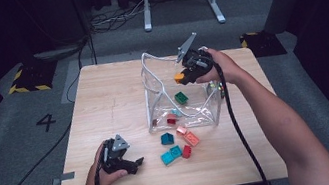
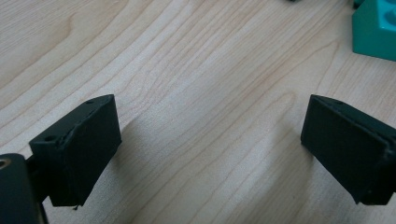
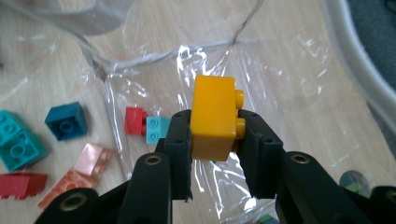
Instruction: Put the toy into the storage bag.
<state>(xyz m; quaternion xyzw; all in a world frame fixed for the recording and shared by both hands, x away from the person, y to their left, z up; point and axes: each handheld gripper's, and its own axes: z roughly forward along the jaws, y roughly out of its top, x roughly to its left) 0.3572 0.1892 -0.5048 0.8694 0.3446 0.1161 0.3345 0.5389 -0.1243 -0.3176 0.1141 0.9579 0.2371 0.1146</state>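
High view, right gripper point(image 1: 181, 76): held over the open top of the clear plastic bag-like bin point(image 1: 207, 116) on the pale wooden table point(image 1: 103, 102); clamped on a small yellow plastic brick point(image 1: 179, 77).
High view, left gripper point(image 1: 134, 165): low at the table's near left, jaws spread, holding nothing.
High view, writing: "4" on the grey floor point(image 1: 46, 122).
Left gripper view: jaws wide apart above bare wood; teal plastic brick point(image 2: 376, 28) at upper right.
Right gripper view, yellow brick: pinched between both pads, long axis upright in this view, studs facing right, above the bin's clear film.
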